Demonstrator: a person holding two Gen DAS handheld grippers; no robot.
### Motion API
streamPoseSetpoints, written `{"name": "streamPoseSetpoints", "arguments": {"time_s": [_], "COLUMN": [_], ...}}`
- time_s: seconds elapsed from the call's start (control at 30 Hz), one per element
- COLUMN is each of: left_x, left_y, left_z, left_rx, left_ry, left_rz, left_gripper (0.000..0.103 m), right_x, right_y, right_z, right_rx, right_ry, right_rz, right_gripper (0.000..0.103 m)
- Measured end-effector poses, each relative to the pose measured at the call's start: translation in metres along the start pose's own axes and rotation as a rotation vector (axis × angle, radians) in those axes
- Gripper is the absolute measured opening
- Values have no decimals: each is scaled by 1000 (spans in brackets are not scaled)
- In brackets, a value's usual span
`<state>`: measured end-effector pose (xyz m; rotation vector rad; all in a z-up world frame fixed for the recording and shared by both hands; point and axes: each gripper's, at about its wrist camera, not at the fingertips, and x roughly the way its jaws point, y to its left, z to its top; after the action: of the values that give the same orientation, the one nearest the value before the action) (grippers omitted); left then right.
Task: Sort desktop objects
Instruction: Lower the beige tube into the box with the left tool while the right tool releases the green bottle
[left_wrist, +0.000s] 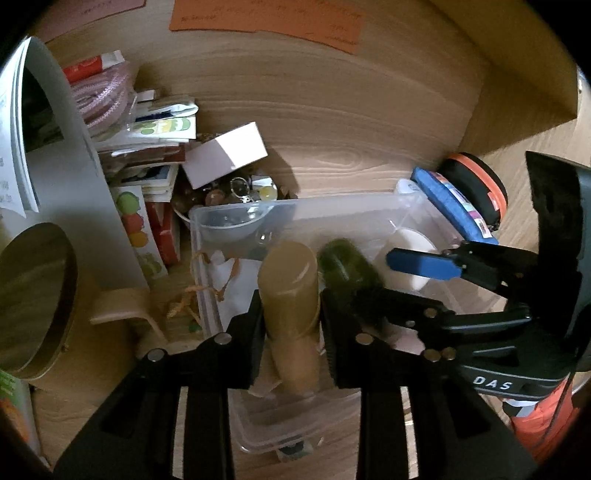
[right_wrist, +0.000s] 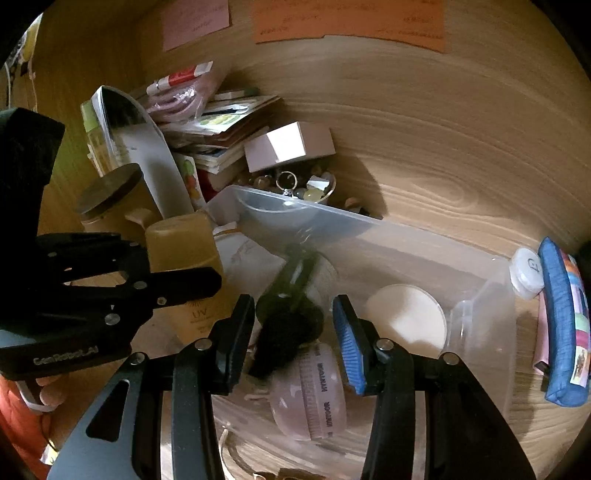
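The tan tube (left_wrist: 290, 295) is a squat yellowish-beige bottle w/ a flat cap end, standing between the left gripper (left_wrist: 291, 325) fingers at lower centre of the left wrist view, over the clear plastic bin (left_wrist: 413, 206). Left gripper is clenched on it, pads pressed to both sides. In the right wrist view the same tube (right_wrist: 181, 251) shows at centre left, w/ "UV" printed low on its front.

Just right of it, the dark green bottle (left_wrist: 347, 266) sits blurred inside the bin; in the right wrist view it (right_wrist: 291, 306) lies between the right gripper (right_wrist: 293, 332) fingers, which are spread w/ gaps on both sides, not touching it. One finger has a blue pad (right_wrist: 349, 343).

Nearer the right cam, a pink round item (right_wrist: 314, 391) in the bin carries mirrored lettering, unreadable. Round white compact (right_wrist: 406, 317) lies right of centre in the bin.

Gripper bodies read "DAS" (left wrist view, lower right) & "GenRobot.AI" (right wrist view, lower left).

Farther back: white box (left_wrist: 225, 155) atop clutter at centre left, blue pouch (right_wrist: 561, 321) at right edge, orange paper (left_wrist: 266, 18) at top, writing too blurred to read.
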<state>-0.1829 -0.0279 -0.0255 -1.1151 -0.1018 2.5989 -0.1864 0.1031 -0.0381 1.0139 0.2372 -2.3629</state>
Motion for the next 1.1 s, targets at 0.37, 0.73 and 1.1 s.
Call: {"name": "streamPoseSetpoints", "arguments": {"time_s": [0.37,0.73,1.1], "left_x": [-10,-36,-84], "left_y": [-9,-21,-52], "left_z": [-3,-1,-16], "left_rx": [23,57,111], "left_ry": [-54,-134,-222], "left_rz": [33,95,163], "left_gripper": [61,74,93], "right_x": [-26,-75,-108], "right_y": [-2,1,0], "right_z": [1,-15,-45], "right_rx": [-4,34,87], "right_ry": [-35,-100,-123], "right_rz": [-28,-85,-92], "right_gripper": [62,73,81]}}
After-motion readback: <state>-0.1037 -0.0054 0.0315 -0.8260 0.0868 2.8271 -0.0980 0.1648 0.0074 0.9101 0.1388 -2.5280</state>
